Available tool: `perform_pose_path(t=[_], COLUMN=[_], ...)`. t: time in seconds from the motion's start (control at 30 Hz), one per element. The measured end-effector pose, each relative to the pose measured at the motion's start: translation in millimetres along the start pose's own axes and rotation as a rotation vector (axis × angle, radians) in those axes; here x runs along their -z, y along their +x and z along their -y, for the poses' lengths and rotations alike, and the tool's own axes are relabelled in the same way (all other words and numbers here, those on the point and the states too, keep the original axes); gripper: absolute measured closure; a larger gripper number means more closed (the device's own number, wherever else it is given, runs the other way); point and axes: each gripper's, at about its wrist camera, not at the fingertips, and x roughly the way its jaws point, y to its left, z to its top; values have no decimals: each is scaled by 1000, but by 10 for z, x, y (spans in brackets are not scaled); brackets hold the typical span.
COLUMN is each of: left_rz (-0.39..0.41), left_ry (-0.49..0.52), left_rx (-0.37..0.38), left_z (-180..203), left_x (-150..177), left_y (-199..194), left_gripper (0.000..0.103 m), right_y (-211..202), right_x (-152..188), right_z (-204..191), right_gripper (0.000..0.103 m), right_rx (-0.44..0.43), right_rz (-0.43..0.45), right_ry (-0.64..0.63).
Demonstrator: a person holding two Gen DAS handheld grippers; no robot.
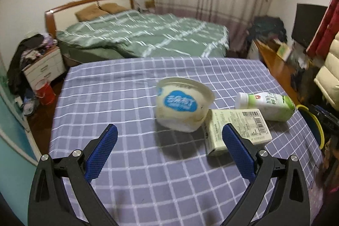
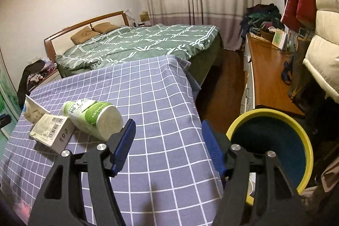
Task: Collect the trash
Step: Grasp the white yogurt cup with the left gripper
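Note:
On the purple checked tablecloth (image 1: 131,162) lie three pieces of trash. A cream bowl-shaped tub with a blue label (image 1: 183,104) rests tipped on its side. A pale green carton with a barcode (image 1: 237,130) lies right of it, and a green-and-white bottle (image 1: 267,106) lies behind the carton. My left gripper (image 1: 170,135) is open just short of the tub, its right finger over the carton. My right gripper (image 2: 168,128) is open and empty over the table's right edge; the bottle (image 2: 93,117) and carton (image 2: 52,130) lie to its left.
A yellow-rimmed bin with a dark inside (image 2: 273,147) stands on the floor right of the table (image 2: 148,88). A green bed (image 2: 137,43) lies beyond, a long wooden desk (image 2: 269,75) runs along the right, and a cluttered nightstand (image 1: 43,68) stands at the left.

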Motion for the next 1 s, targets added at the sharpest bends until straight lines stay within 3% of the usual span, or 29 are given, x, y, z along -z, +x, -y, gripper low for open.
perform_pose_path(t=[0.2, 0.53, 0.8, 1.0], left_rz=[-83, -163, -140, -92], left_ry=[11, 42, 68, 58], left_rx=[52, 81, 64, 45], left_z=[72, 136, 195, 183], left_x=[-207, -358, -373, -449], left_y=[477, 900, 980, 716], left_gripper=[7, 23, 24, 24], right_y=[25, 78, 89, 87], right_x=[35, 54, 55, 46], right_z=[-37, -42, -36, -32], right_gripper=[41, 41, 41, 41], right_rx=[-13, -44, -43, -38], right_rz=[-14, -55, -65, -58], right_ry=[-20, -17, -21, -21])
